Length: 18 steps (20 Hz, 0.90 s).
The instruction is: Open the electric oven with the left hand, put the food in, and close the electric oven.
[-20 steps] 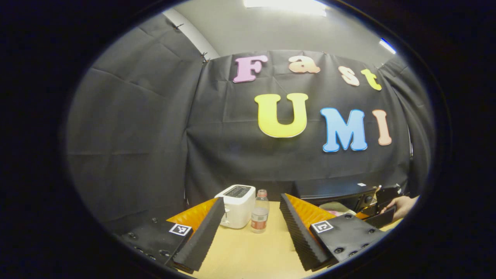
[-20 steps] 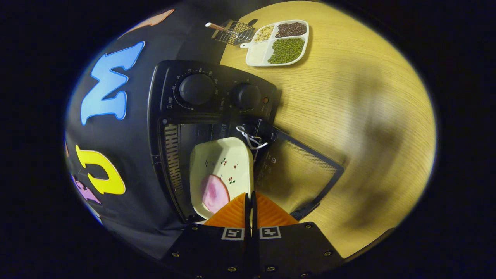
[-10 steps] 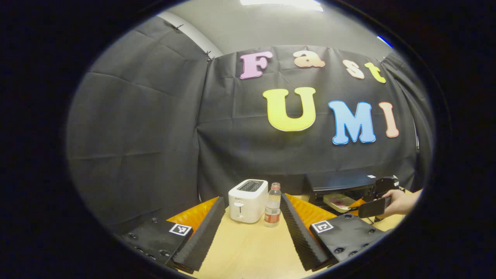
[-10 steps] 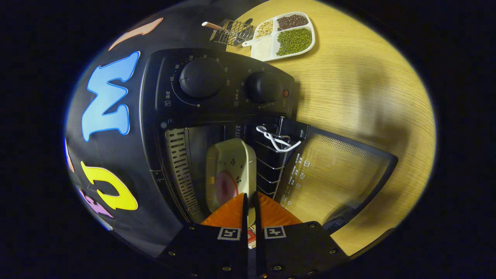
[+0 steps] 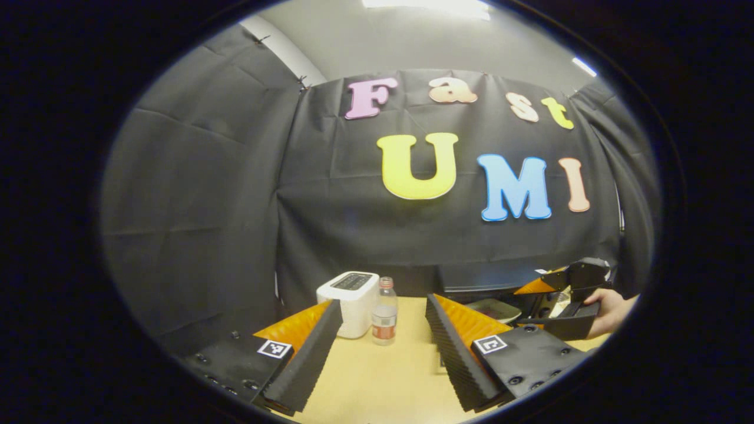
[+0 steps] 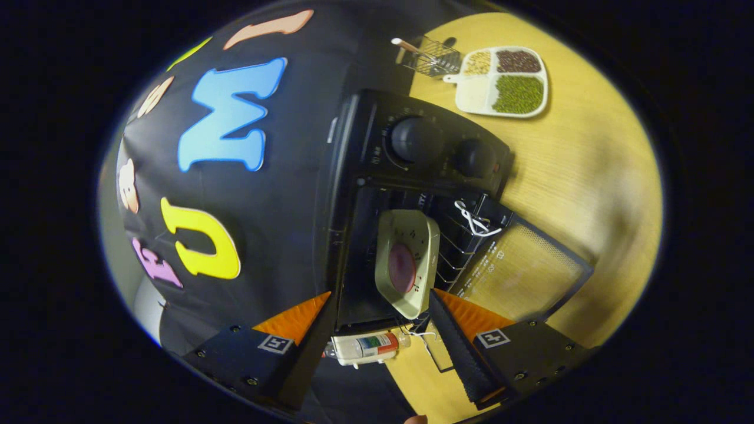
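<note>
Staged demo booth, black cloth wall (image 5: 194, 194), wooden table (image 5: 383, 377), toaster (image 5: 349, 294), probably a lab

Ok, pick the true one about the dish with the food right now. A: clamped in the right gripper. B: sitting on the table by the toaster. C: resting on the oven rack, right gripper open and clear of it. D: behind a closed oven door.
C: the dish sits on the rack inside the open oven, and the right gripper is spread open, holding nothing.
</note>
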Motion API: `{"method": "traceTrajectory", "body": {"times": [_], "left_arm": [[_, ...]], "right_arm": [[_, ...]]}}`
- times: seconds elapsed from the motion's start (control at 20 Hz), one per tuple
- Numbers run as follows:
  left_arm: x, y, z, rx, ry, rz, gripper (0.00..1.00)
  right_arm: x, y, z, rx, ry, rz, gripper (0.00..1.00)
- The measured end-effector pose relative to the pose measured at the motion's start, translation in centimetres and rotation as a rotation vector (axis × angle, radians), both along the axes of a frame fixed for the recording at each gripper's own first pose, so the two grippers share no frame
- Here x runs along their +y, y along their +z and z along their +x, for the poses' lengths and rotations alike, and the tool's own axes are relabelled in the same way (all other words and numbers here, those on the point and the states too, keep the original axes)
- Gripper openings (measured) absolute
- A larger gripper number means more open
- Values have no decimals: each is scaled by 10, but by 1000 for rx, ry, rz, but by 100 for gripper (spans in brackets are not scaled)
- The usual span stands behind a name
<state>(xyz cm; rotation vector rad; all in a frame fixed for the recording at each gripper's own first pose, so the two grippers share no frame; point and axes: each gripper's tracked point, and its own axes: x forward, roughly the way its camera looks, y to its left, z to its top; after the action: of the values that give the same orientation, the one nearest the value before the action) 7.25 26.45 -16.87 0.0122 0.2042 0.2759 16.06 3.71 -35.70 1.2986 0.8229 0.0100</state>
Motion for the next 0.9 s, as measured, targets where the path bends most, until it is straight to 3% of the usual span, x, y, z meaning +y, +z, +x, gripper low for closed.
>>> {"method": "traceTrajectory", "body": {"times": [0.2, 0.4, 0.5, 0.55, 0.75, 0.85, 0.9], "left_arm": [[-40, -14, 6, 18, -52, -39, 100], [-77, -31, 6, 56, -101, -65, 100], [-94, -44, 6, 84, -122, -81, 97], [-103, -51, 7, 97, -135, -91, 100], [-133, -76, 11, 148, -176, -109, 91], [-149, -93, 15, 180, -203, -111, 100], [-158, -103, 17, 202, -219, -114, 100]], "right_arm": [[-20, 26, -36, -96, 144, -137, 97], [-51, 45, -66, -199, 235, -274, 97], [-68, 54, -78, -243, 264, -341, 97], [-78, 58, -83, -267, 272, -373, 97], [-119, 75, -99, -338, 281, -513, 97], [-139, 83, -106, -367, 281, -579, 97], [-149, 87, -109, -382, 278, -618, 97]]}}
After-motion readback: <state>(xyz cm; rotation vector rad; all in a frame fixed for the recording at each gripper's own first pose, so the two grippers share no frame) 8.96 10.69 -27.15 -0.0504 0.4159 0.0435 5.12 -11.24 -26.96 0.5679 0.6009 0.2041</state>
